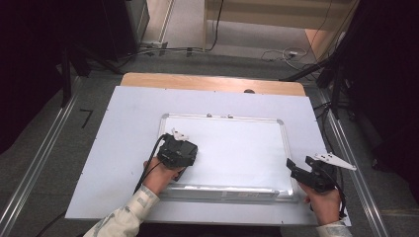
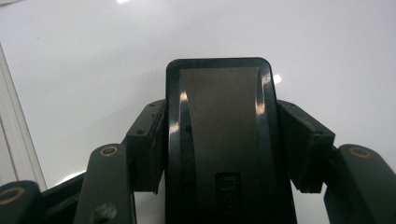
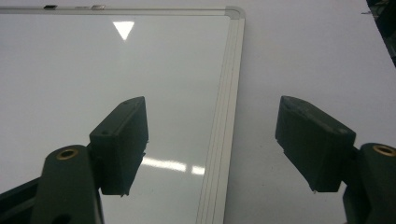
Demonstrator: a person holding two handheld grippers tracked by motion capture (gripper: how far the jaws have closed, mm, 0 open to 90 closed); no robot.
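Clenched on a black whiteboard eraser (image 2: 219, 140), the left tongs (image 1: 179, 153) press it flat on the whiteboard (image 1: 237, 148) toward the board's left edge, by the desk's (image 1: 123, 148) near side. Right tongs (image 3: 212, 144) hang released over the board's right frame, grasping nothing.

whiteboard (image 1: 237, 148) surface bare, raised frame (image 3: 224, 116) at edges
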